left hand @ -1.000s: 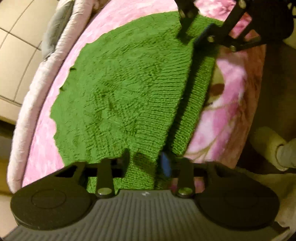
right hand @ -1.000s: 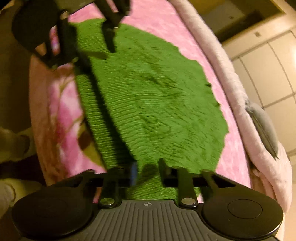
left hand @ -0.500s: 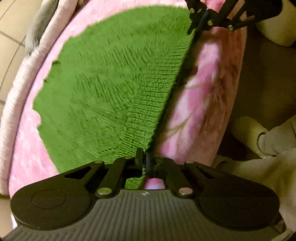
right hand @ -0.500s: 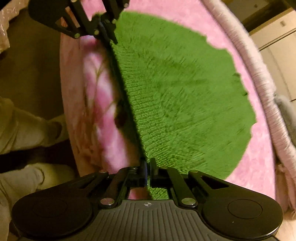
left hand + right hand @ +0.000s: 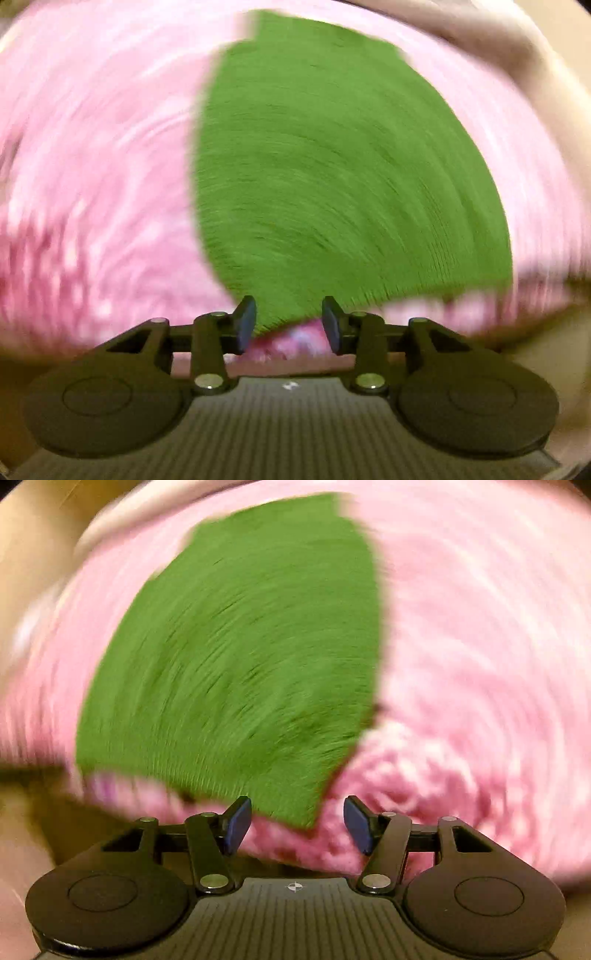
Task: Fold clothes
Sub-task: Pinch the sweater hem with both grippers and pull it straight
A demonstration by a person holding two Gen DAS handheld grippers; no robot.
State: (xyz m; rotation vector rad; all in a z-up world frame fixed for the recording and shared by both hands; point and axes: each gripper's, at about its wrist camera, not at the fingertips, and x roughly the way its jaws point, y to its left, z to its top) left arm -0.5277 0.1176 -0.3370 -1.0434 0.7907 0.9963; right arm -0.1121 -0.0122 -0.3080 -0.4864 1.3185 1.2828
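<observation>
A green knitted garment [image 5: 343, 177] lies flat on a pink fluffy blanket [image 5: 92, 166], smeared by motion blur in both wrist views. My left gripper [image 5: 289, 322] hangs over the garment's near corner, its jaws opening; the green edge shows in the gap but the blue pads [image 5: 244, 325] do not press on it. In the right wrist view the same garment [image 5: 243, 653] ends in a corner just ahead of my right gripper [image 5: 297, 823], whose jaws are also opening, with that corner loose between the pads [image 5: 357, 825].
The pink blanket [image 5: 480, 646] covers the whole surface around the garment. Its pale rolled border [image 5: 480, 33] curves along the far side, with beige floor beyond. Everything past the fingers is blurred.
Both grippers were shut on the garment's folded edge half a second ago and have let go. Both views have spun about a quarter turn, and neither gripper shows in the other's view now.
</observation>
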